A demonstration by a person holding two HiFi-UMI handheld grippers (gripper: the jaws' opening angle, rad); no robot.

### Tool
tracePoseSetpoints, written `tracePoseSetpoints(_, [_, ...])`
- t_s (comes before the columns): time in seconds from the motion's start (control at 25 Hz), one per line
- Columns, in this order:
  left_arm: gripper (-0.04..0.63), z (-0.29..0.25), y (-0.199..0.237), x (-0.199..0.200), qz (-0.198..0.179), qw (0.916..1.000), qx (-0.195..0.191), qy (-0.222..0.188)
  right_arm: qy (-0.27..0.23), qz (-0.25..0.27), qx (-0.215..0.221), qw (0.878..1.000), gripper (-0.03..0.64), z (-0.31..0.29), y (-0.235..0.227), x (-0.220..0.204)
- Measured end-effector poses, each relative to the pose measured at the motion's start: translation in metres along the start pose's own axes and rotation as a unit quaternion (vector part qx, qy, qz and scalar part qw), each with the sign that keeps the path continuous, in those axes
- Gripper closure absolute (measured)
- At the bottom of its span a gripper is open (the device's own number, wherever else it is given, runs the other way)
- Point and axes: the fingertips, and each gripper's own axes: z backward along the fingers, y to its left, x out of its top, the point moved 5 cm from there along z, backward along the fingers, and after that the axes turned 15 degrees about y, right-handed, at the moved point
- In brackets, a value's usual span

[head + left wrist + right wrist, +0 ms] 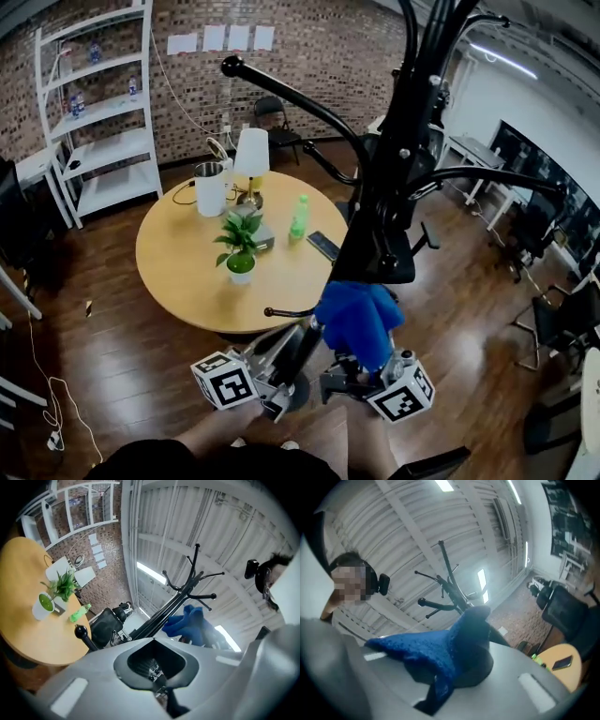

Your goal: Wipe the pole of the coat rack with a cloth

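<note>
Right gripper [361,375], low centre of the head view: clenched on the blue cloth [361,323], bunched up against the black pole [394,159] so the fabric rubs rather than the jaws. Left gripper [281,370], just left of it: closed round the pole lower down, apparently to steady the rack. Upper pole probably yet to wipe.

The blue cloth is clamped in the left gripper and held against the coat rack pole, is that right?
No, the blue cloth is clamped in the right gripper, not the left gripper, and held against the coat rack pole. The right gripper view shows it between that gripper's jaws.
</note>
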Motion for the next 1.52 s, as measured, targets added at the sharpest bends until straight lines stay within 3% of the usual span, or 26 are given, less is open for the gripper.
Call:
tracePoseSetpoints(0.12, [0.595, 0.018, -0.011, 0.014, -0.054, 0.9984, 0.015, 0.002, 0.011, 0.077, -0.056, 0.995, 0.598, -0.002, 0.001, 0.032])
tracePoseSetpoints(0.2, [0.595, 0.026, -0.017, 0.024, -0.09, 0.9956, 0.026, 0.006, 0.008, 0.112, -0.07, 0.991, 0.598, -0.009, 0.0, 0.05])
tracePoseSetpoints(0.36, [0.595, 0.043, -0.019, 0.037, -0.129, 0.9906, 0.047, 0.001, -0.006, 0.127, -0.097, 0.987, 0.598, -0.018, -0.005, 0.062])
tracePoseSetpoints(0.48, [0.595, 0.054, -0.018, 0.054, -0.139, 0.9893, 0.043, -0.002, -0.016, 0.111, -0.107, 0.988, 0.598, -0.028, -0.005, 0.063])
tracePoseSetpoints(0.6, [0.595, 0.056, -0.01, 0.073, -0.149, 0.9887, 0.013, 0.008, -0.038, 0.113, -0.124, 0.985, 0.598, -0.036, -0.002, 0.069])
tracePoseSetpoints(0.8, [0.595, 0.063, 0.017, 0.106, -0.148, 0.9869, -0.04, 0.05, -0.11, 0.113, -0.176, 0.972, 0.598, -0.05, -0.002, 0.077])
tracePoseSetpoints(0.92, [0.595, 0.069, 0.034, 0.125, -0.144, 0.9852, -0.063, 0.069, -0.126, 0.127, -0.211, 0.961, 0.598, -0.056, -0.002, 0.077])
tracePoseSetpoints(1.12, [0.595, 0.065, 0.042, 0.138, -0.153, 0.9811, -0.086, 0.082, -0.099, 0.163, -0.276, 0.942, 0.598, -0.065, -0.007, 0.062])
tracePoseSetpoints(1.24, [0.595, 0.06, 0.038, 0.138, -0.151, 0.9804, -0.094, 0.084, -0.092, 0.163, -0.294, 0.937, 0.597, -0.059, -0.013, 0.05])
tracePoseSetpoints(1.52, [0.595, 0.044, 0.026, 0.134, -0.173, 0.9771, -0.09, 0.086, -0.078, 0.068, -0.303, 0.947, 0.597, -0.029, -0.047, -0.014])
